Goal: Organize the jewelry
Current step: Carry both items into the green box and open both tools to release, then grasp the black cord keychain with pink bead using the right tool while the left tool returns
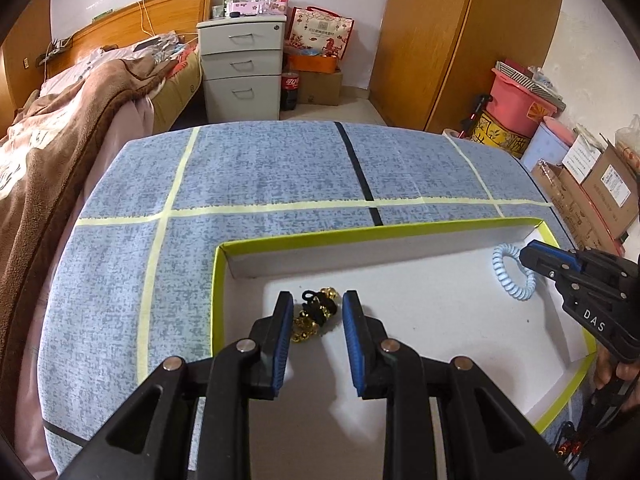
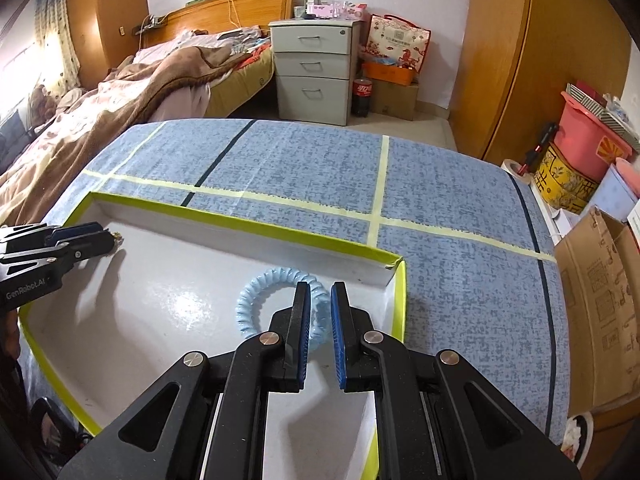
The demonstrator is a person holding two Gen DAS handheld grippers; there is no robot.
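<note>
Inside the shallow white tray (image 1: pixel 440 320), two pieces of jewelry lay well apart. Toward its far left corner sat a bunched bracelet of glossy gold beads (image 1: pixel 316 314) tangled with a black cord, resting on the smooth, slightly shiny tray floor. The left gripper (image 1: pixel 316 300) hovered over it with its fingers (image 1: pixel 280 332) spread wide, one ribbed blue pad on either side of the beads; whether the left pad touched them was unclear. Near the tray's far right corner lay a pale blue spiral coil band (image 2: pixel 276 304), a springy plastic ring with a ridged, telephone-cord texture. The right gripper (image 2: pixel 320 292) straddled the ring's right side, its fingers (image 2: pixel 302 320) narrowed with only a slim gap between the blue pads, the coil's strand passing between them; a firm pinch could not be confirmed. In the left wrist view the same band (image 1: pixel 514 272) showed beside the right gripper's black tip (image 1: pixel 532 258).

The tray had low white cardboard walls edged in lime-green tape. It rested on a table (image 1: pixel 260 172) covered in mottled blue woven-look cloth, crossed by pale yellow tape strips and a black stripe. Beyond stood a grey three-drawer cabinet (image 1: pixel 242 64), a bed (image 1: pixel 72 112) with a fuzzy brown blanket, a wooden wardrobe (image 1: pixel 460 40), and a cola bottle (image 1: pixel 290 90).
</note>
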